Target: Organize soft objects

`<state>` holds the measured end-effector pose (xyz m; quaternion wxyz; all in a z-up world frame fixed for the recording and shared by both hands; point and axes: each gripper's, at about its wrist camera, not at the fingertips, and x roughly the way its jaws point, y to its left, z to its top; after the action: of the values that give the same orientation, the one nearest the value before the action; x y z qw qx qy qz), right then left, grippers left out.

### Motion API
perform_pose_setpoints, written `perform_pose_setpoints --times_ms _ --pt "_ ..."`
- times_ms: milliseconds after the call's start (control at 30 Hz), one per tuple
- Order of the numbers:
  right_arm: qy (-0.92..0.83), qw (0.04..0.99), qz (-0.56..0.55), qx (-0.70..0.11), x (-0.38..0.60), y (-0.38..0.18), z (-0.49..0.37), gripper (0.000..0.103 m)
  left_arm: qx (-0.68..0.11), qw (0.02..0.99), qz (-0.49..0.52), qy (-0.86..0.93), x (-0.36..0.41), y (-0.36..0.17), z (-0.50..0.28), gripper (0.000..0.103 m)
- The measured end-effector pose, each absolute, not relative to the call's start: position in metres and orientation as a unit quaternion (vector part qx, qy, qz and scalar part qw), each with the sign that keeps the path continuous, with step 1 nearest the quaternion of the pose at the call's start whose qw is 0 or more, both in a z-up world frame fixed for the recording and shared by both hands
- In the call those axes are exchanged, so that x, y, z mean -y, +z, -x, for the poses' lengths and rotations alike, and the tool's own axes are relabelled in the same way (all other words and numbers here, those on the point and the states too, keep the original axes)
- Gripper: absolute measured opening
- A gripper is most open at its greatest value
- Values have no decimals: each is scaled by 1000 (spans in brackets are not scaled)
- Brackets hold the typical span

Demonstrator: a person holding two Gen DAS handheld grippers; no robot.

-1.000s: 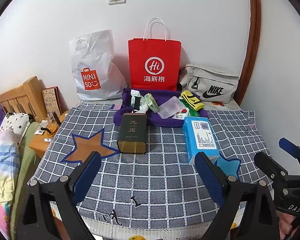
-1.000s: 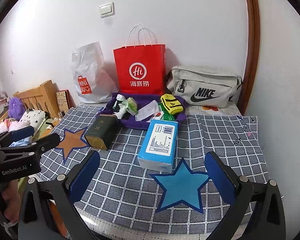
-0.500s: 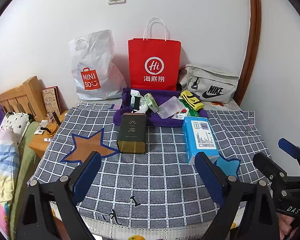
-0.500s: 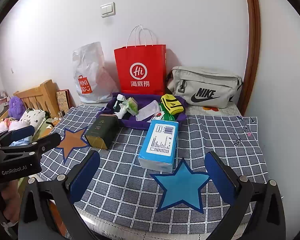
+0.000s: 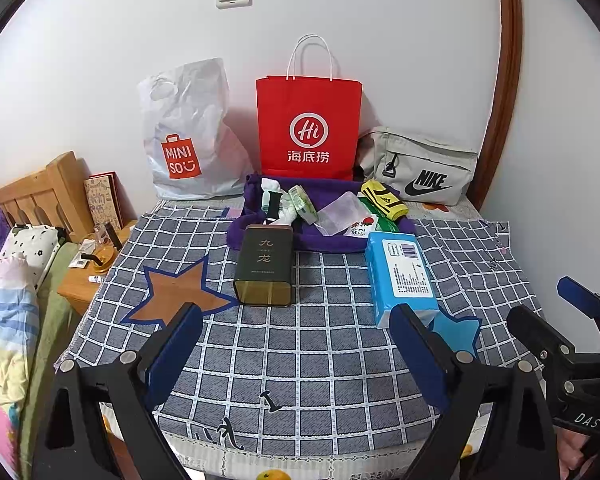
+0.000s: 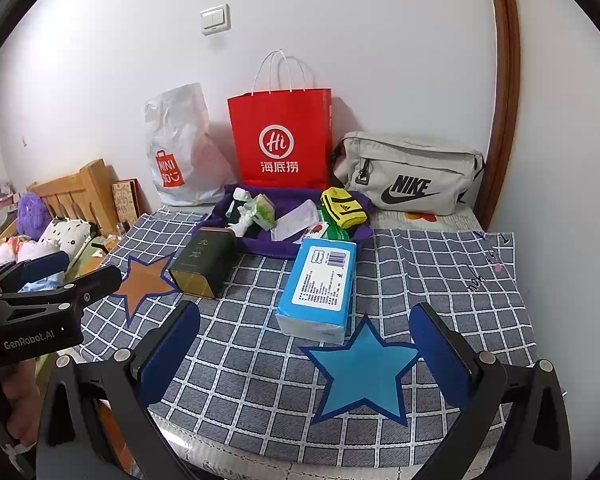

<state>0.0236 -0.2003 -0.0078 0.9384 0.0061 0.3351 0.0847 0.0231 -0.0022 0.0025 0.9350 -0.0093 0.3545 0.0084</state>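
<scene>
Socks (image 5: 384, 199) inside purple tray (image 5: 332, 240)

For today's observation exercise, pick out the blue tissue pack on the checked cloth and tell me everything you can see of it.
The blue tissue pack is a soft, rectangular block in glossy blue plastic wrap, paler at its near end. A white label with small print and a barcode covers its top. It lies flat on the checked cloth, lengthwise toward the camera. Its far end sits close against the purple tray; its near end sits just behind the blue star. Neither claw touches it.
</scene>
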Motion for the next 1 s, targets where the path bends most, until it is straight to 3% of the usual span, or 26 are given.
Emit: perform_pose_setpoints --times_ms 1000 --pt "86 939 -5 -333 201 -8 -22 103 -357 934 8 8 3 3 -22 95"
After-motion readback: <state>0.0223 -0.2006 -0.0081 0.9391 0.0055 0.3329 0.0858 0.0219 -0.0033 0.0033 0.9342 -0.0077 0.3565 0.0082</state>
